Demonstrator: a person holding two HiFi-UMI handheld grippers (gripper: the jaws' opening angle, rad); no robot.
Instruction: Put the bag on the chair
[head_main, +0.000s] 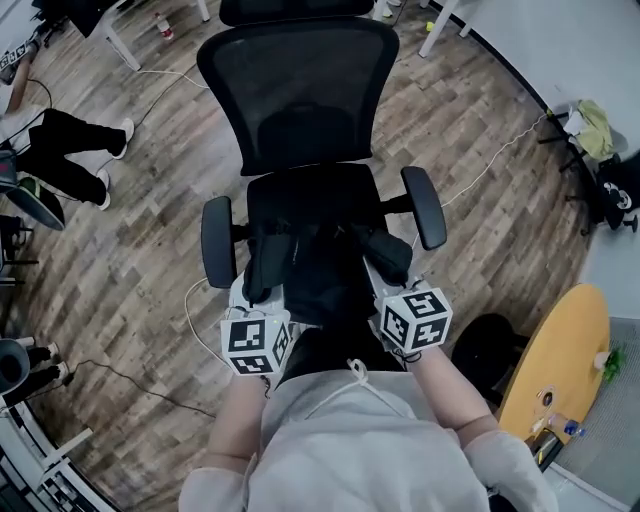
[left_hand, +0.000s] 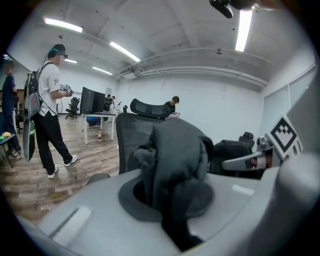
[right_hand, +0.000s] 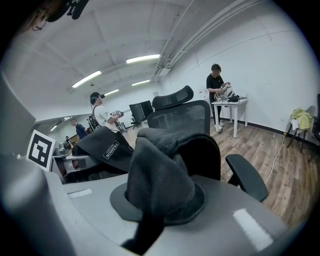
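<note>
A black office chair with a mesh back stands just in front of me. A black bag hangs over the front of its seat, between the two armrests. My left gripper is shut on a bunched fold of the bag on the left side. My right gripper is shut on a fold of the bag on the right side. In the right gripper view the chair back rises right behind the bag. Whether the bag's underside touches the seat is hidden.
A person's legs are on the wood floor at the left, and cables trail round the chair. A yellow round table stands at the lower right and a rack with clothing at the far right. Another person stands by desks.
</note>
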